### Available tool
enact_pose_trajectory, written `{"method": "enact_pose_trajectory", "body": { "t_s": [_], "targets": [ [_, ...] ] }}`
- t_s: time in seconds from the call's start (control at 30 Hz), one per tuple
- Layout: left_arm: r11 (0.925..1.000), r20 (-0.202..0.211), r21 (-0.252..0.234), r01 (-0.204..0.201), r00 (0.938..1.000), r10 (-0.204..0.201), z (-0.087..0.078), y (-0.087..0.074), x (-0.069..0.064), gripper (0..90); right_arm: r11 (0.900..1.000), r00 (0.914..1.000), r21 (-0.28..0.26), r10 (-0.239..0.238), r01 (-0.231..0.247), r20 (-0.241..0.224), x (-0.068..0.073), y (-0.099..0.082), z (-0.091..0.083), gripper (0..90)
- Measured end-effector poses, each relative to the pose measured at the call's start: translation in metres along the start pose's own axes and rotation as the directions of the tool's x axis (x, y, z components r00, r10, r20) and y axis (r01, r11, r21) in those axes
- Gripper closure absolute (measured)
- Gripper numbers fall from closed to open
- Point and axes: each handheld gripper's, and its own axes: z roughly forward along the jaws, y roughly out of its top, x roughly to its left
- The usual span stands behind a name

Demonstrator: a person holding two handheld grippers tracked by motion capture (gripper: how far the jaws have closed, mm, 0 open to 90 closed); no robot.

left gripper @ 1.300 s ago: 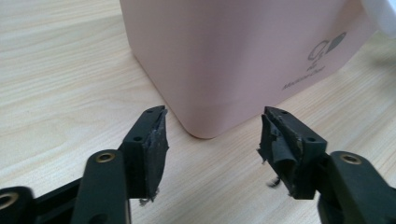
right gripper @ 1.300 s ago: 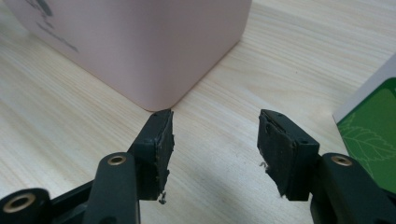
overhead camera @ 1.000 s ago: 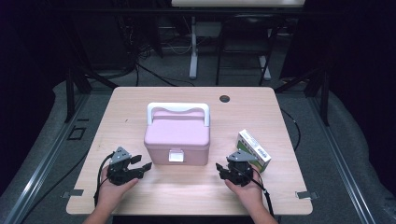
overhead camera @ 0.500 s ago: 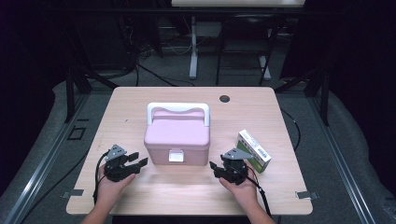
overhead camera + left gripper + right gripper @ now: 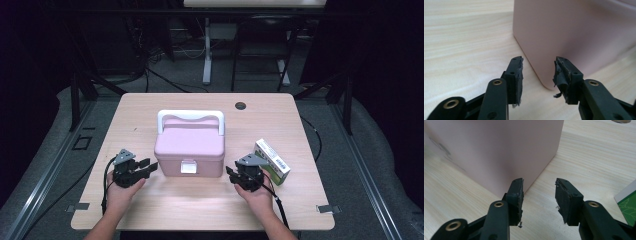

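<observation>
Early in the work, by the look of it: pink lidded box [image 5: 189, 148] sitting closed at the middle of the wooden surface [image 5: 150, 107], white handle [image 5: 190, 116] folded back over the lid, front latch [image 5: 188, 167] apparently not yet undone, box not yet lifted. Left claw [image 5: 148, 167] low on the surface just off the box's near left corner, jaws apart and empty, having just been closing a little, with the pink corner [image 5: 541, 75] showing beyond the gap in the left gripper view. Right claw [image 5: 232, 174] likewise low, just off the near right corner, jaws apart with nothing between them, also just narrowed, box wall [image 5: 499, 157] ahead in the right gripper view. Green and white carton [image 5: 271, 161] lying just beside the right claw, untouched. Everything left to do, judging from this: contact with the box, any opening, any moving or packing.
</observation>
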Motion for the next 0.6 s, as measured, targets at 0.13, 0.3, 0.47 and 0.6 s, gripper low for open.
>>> {"method": "enact_pose_trajectory", "body": {
  "t_s": [0.13, 0.3, 0.47, 0.6],
  "targets": [
    [1.0, -0.007, 0.0, 0.0, 1.0, 0.0, 0.003, 0.006, 0.004, 60.8, 0.9997, 0.9997, 0.006, 0.024, -0.024, -0.007, -0.006, 0.006, 0.005, 61.7],
    [0.9996, -0.017, -0.005, 0.027, 0.9995, -0.027, 0.008, 0.01, 0.011, 63.3, 0.9994, 0.9991, -0.003, 0.035, -0.035, 0.024, -0.012, 0.012, 0.01, 63.8],
    [0.9989, -0.033, -0.008, 0.046, 0.9984, -0.047, 0.016, 0.01, 0.016, 66.9, 0.998, 0.9976, -0.01, 0.063, -0.063, 0.028, -0.016, 0.014, 0.017, 67.4],
    [0.9996, -0.027, -0.003, 0.027, 0.9993, -0.027, 0.018, 0.014, 0.015, 71.2, 0.9987, 0.9979, -0.01, 0.05, -0.05, 0.041, -0.015, 0.012, 0.021, 68.8]
  ]
}}
